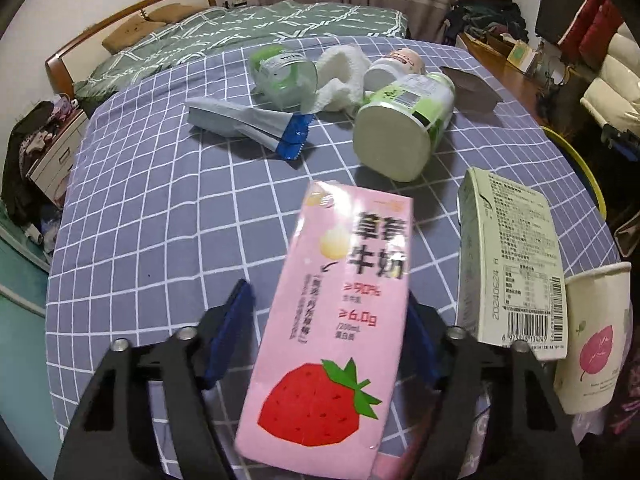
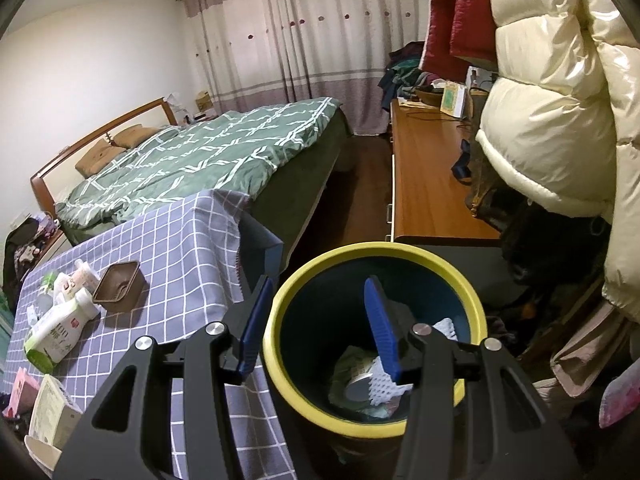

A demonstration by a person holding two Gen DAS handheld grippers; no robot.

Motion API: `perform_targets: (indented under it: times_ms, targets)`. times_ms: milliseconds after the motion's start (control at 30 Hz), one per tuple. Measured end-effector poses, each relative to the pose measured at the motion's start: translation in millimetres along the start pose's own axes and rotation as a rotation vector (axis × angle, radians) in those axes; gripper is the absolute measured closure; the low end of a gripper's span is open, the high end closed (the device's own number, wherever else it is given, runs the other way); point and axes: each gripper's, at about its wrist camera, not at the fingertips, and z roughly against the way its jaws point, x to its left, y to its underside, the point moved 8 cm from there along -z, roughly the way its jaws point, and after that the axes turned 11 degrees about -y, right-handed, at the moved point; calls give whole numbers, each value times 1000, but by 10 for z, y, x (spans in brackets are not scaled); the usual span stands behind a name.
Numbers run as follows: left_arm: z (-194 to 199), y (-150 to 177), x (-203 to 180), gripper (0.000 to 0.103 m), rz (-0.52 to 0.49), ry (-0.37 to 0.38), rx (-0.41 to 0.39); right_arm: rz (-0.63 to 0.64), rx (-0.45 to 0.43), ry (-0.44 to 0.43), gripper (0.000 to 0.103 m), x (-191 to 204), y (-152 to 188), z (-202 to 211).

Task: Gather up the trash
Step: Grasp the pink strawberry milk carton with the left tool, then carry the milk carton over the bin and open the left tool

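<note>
In the left wrist view, I am holding the left gripper (image 1: 328, 344) over the table covered with a purple checked cloth (image 1: 160, 220), and its jaws are closing on a pink strawberry milk carton (image 1: 332, 320). The right blue pad is touching the carton's edge, while the left pad (image 1: 230, 336) is standing just clear of it, so I cannot tell whether the grip is firm. Beside the carton, a pale green carton (image 1: 508, 264) is lying next to a paper cup with a pink leaf print (image 1: 592, 340). Farther off, a white-and-green bottle (image 1: 404, 124) is lying on its side near a crumpled white tissue (image 1: 340, 76), a clear plastic cup (image 1: 284, 76), a grey wrapper with a blue end (image 1: 248, 120) and a small yoghurt bottle (image 1: 396, 66). In the right wrist view, I am keeping the right gripper (image 2: 320, 328) partly open and empty over the yellow-rimmed bin (image 2: 288, 320), which is standing just beside the table. White foam netting (image 2: 384, 384) and other rubbish are lying inside the bin. A brown plastic tray (image 2: 118, 286) is sitting on the cloth.
</note>
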Motion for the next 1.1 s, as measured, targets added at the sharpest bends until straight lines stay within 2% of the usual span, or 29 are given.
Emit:
perform_targets:
  times_ms: [67,100,333,500,600,800,967,1100]
  targets:
    - [19,-22,1,52,12,17,-5,1,1,-7,57,16,11,7]
    - [20,-30,3,53,18,25,-4,1,2,-12,57,21,17,16]
    - [257,-132,59,54,50,17,-57,1,-4,-34,57,10,51,140]
    - [637,-385,-36,54,50,25,-137,-2,-1,-46,57,-70,159,273]
    - [852,-578,-193,54,29,62,-173,-9,5,-44,57,-164,247,335]
    - [1172,-1064,-961,54,-90,197,-223,-55,9,-22,57,-493,442,477]
    - [1279,-1406,-1864,54,-236,309,-220,-93,-2,3,57,-770,561,607]
    - [1289,-1555,-2617,54,-352,370,-196,-119,-3,15,57,-938,640,677]
